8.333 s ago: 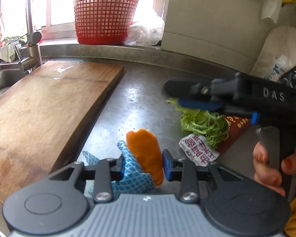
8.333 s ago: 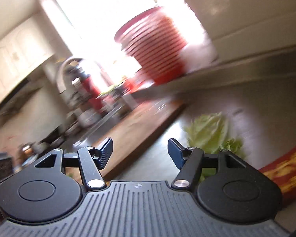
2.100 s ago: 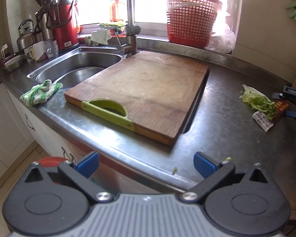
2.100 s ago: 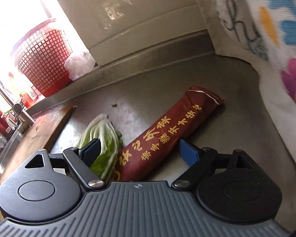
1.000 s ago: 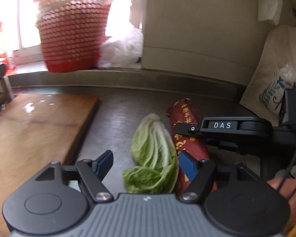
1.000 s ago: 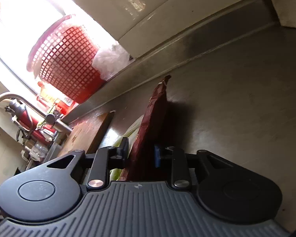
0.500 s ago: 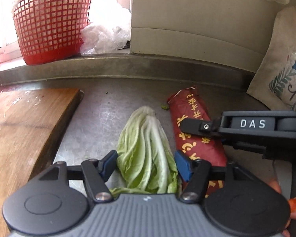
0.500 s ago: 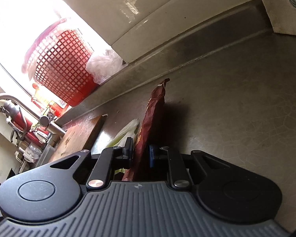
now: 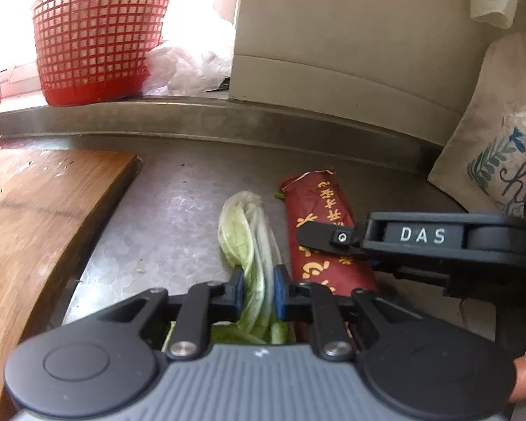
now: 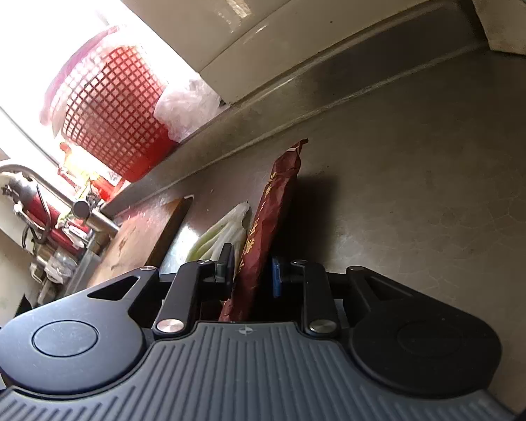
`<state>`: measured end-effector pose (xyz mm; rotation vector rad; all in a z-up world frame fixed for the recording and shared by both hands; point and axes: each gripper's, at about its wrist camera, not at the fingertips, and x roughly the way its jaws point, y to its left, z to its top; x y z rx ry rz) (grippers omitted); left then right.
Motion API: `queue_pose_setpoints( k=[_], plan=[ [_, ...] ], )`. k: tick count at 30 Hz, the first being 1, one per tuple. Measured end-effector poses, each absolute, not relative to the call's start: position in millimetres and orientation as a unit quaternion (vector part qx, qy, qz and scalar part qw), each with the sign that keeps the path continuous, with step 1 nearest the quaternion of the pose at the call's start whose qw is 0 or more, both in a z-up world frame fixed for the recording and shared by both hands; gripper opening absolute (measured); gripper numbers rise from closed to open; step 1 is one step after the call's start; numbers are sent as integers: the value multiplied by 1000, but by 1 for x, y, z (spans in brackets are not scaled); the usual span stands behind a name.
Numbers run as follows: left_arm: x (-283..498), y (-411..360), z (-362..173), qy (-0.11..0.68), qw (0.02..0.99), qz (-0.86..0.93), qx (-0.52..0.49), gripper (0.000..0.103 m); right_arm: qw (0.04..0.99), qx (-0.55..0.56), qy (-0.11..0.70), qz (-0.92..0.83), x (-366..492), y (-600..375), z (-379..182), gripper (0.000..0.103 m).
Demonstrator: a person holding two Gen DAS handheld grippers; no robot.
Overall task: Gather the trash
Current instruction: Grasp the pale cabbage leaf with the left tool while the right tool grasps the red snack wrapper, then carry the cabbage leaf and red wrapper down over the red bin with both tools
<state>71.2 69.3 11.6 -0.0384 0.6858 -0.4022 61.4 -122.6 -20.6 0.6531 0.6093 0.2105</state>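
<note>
While both grippers sit low over the steel counter (image 9: 164, 217), each has its jaws pressed in on a piece of trash. The left gripper (image 9: 257, 289) has its blue pads closed against the sides of a cabbage leaf (image 9: 249, 235), pale green and white, which lies lengthwise on the counter with its stem end pointing toward the back wall. The leafy end is tucked under the gripper body, out of sight.

Just beside the leaf, on its right and touching or nearly so, lies a dark red wrapper (image 9: 319, 217) printed with yellow characters. The right gripper (image 10: 252, 273) has the wrapper between its jaws, which stand narrowly apart; the left pad is against the wrapper, while a small dark gap shows before the right pad (whether that pad touches, I cannot tell). From the right wrist view the wrapper (image 10: 273, 207) stands on edge, its torn end tilted up off the counter, and the cabbage leaf (image 10: 224, 235) lies flat to its left.

A wooden cutting board (image 9: 35, 231) rests on the counter to the left of the leaf, apart from it. On the raised ledge behind stands a red mesh basket (image 9: 98, 35), with a crumpled clear plastic bag (image 9: 189, 66) against its right side. A printed cloth bag (image 9: 494, 147) leans at the far right.
</note>
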Motion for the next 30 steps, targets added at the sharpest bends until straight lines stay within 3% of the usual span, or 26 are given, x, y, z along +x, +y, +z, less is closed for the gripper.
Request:
queue_pose_setpoints(
  k=[11,30],
  plan=[
    [41,96,22,330,935,-120,-46,11,916,252,284,131,64,-101,-13,18],
    [-71,156,56,320,944,12,-79,11,935,206,249,146,68,-83,-5,15]
  ],
)
